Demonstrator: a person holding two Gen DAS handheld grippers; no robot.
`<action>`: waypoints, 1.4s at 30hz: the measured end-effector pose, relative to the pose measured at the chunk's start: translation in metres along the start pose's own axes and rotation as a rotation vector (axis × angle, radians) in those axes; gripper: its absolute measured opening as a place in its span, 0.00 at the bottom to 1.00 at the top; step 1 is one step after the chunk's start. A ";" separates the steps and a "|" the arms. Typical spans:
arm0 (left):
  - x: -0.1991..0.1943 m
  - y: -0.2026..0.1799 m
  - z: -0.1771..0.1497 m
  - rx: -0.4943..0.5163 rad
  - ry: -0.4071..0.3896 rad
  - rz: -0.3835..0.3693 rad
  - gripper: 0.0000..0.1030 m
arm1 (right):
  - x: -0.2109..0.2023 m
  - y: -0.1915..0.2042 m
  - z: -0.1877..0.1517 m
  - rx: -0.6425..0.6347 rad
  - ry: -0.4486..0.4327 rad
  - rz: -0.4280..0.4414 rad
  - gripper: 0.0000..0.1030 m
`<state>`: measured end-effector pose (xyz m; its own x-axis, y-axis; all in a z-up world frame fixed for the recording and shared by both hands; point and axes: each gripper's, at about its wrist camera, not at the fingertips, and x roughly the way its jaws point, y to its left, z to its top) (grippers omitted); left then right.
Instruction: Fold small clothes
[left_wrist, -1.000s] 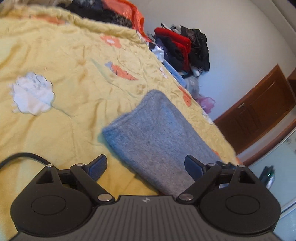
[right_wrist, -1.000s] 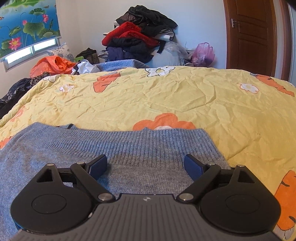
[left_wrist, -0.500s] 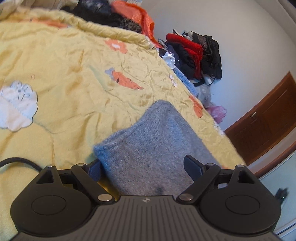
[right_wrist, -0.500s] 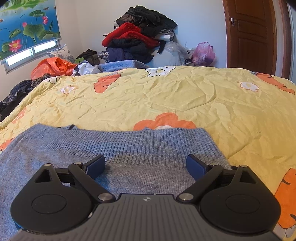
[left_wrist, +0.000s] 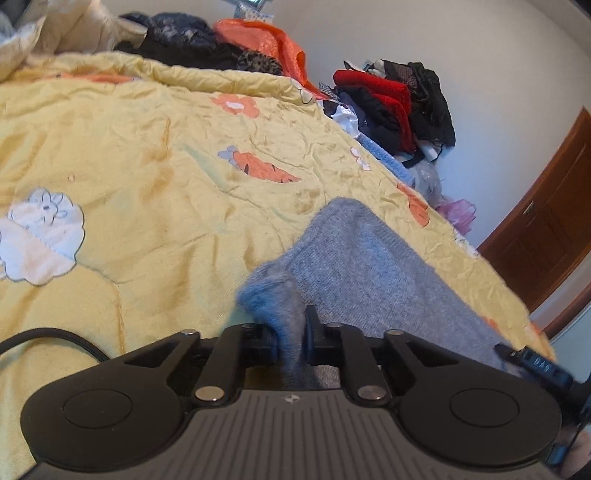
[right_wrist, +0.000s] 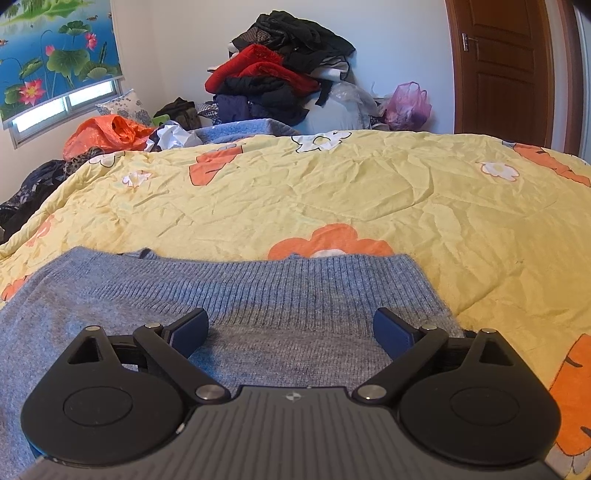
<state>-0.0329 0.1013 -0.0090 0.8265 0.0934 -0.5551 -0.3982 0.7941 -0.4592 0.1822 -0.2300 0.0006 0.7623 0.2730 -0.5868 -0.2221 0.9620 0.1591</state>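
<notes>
Grey-blue knit sweater (left_wrist: 354, 269) lay flat on yellow floral quilt (left_wrist: 147, 192), near its front edge. Left gripper (left_wrist: 290, 341) was pinched tight on sweater's near corner, fabric bunched between fingers, probably to lift the corner for a fold. Right gripper (right_wrist: 291, 330) hung over ribbed hem (right_wrist: 258, 280), jaws spread wide, gripping nothing; likely ready to take other corner. Sleeves, neckline not visible; sweater's near part hidden under gripper bodies. Whether right fingertips touched knit unclear.

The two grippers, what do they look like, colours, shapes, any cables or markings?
Both the left gripper and the right gripper are matte black, with round side discs, silver pivot pins, a ribbed grey centre plate bearing a small logo, and dark blue pads. A black cable trails from the left one.
</notes>
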 end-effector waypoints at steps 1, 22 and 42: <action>0.000 -0.004 -0.001 0.031 -0.005 0.011 0.11 | 0.000 0.000 0.000 -0.001 0.001 -0.002 0.91; -0.025 -0.043 -0.025 0.298 -0.205 -0.039 0.11 | 0.036 0.278 0.058 -0.376 0.481 0.325 0.93; -0.020 -0.050 -0.027 0.396 -0.178 -0.076 0.11 | 0.065 0.302 0.056 -0.556 0.583 0.250 0.39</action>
<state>-0.0405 0.0436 0.0061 0.9170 0.0998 -0.3861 -0.1787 0.9683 -0.1743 0.1990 0.0786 0.0553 0.2486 0.2823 -0.9266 -0.7261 0.6874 0.0147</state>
